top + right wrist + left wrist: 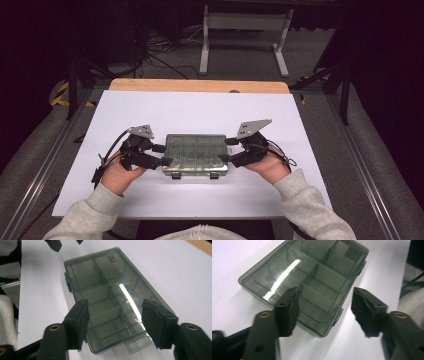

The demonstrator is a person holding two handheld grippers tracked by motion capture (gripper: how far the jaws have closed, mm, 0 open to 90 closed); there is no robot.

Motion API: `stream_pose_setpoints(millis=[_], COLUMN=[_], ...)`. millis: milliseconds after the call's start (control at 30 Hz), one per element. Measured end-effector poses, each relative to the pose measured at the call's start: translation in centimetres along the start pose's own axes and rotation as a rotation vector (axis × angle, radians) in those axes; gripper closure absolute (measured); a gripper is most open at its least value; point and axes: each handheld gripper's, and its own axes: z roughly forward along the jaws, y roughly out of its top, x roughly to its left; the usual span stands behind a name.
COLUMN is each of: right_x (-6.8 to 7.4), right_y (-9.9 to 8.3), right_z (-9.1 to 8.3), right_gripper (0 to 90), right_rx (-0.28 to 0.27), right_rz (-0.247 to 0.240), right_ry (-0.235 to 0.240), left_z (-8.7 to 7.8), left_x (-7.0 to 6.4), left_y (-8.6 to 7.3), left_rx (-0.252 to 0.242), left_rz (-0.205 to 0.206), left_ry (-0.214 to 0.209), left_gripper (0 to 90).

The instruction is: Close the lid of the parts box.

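My sleeves come in at the near edge of the white counter (200, 107), and my hands hold a pair of tongs each. My left tongs (163, 154) stand at the left short end of the smoky clear compartment box (196, 154), and my right tongs (227, 149) stand at its right short end. Both pairs are spread wide and grip nothing.

In the left gripper view my left tongs (325, 312) hang over the near corner of the box (307, 277). One jaw lies over the lid, the other out over bare counter beside the front wall. I cannot tell from here whether a pad touches the plastic, as the jaws are blurred.

In the right gripper view my right tongs (115, 323) straddle the near end of the box (110, 297), one jaw toward each long side, above the flat hang tab (138, 344) that sticks out from that end.

The box lies flat in the near middle of the counter, lid shut, with two dark latches (176, 174) on the side facing me. Through the lid I see dividers forming several compartments; they look empty.

Beyond the counter's far wooden edge (200, 85) are grey floor, loose cables (160, 50) and a white frame stand (245, 35).
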Motion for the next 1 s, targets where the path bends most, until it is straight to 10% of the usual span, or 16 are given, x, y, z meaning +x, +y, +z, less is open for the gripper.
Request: stream_pose_setpoints(millis=[567, 1000], right_x=[-0.4, -0.3], right_y=[-1.9, -4.0], right_z=[-2.9, -4.5], right_gripper=[18.1, 9.9], right_rx=[-0.183, -0.319], right_rz=[0.029, 0.022], right_ry=[-0.069, -0.134], left_z=[-1.8, -2.8], left_x=[-0.9, 0.3], left_y=[-2.7, -5.4], left_rx=[-0.202, -0.401], left_rz=[0.057, 0.046], left_ry=[0.129, 0.058], left_gripper=[10.9, 0.7])
